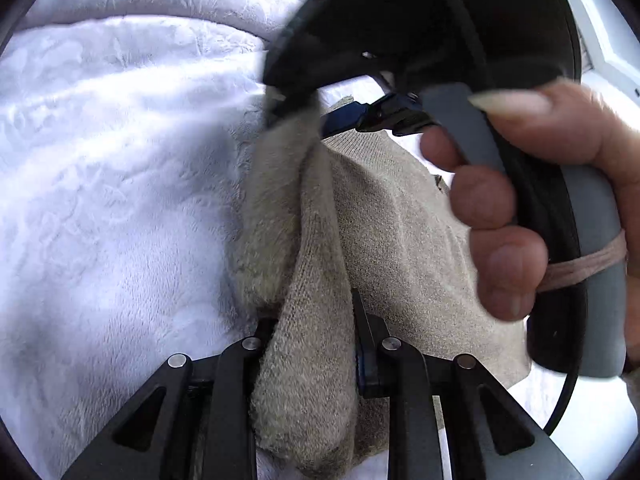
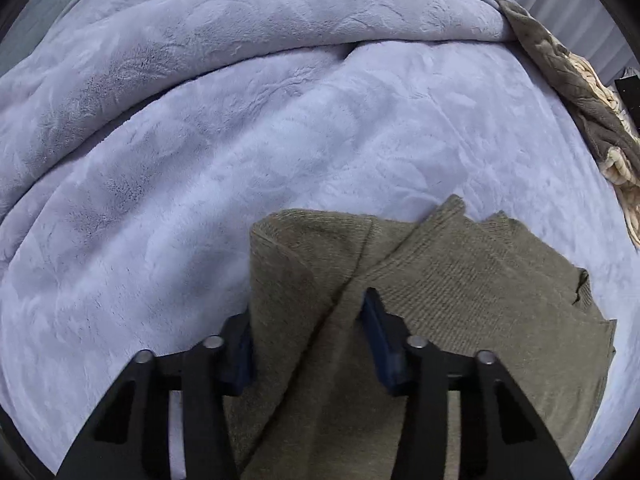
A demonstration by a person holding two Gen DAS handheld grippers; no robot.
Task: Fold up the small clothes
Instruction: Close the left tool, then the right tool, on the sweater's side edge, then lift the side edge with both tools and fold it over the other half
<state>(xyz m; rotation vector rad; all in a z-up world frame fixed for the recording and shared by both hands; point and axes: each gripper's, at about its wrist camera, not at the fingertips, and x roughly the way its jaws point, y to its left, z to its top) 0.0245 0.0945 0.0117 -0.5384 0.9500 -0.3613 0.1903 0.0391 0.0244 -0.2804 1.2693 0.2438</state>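
Note:
A small beige knit garment (image 1: 384,208) lies partly on the white fleece blanket (image 1: 120,160). My left gripper (image 1: 312,320) is shut on a bunched fold of it, lifted off the bed. In the left wrist view my right gripper (image 1: 296,108) also pinches the garment's upper edge, with the person's hand (image 1: 520,200) on its grey handle. In the right wrist view the garment (image 2: 460,280) looks olive-grey, and my right gripper (image 2: 308,320) is shut on a raised fold of it, the rest spreading to the right on the blanket (image 2: 240,140).
A brown and cream knitted throw (image 2: 592,100) lies along the bed's far right edge. The blanket bunches into a thick ridge (image 2: 240,20) at the back. White wall panels (image 1: 608,32) show at the upper right of the left wrist view.

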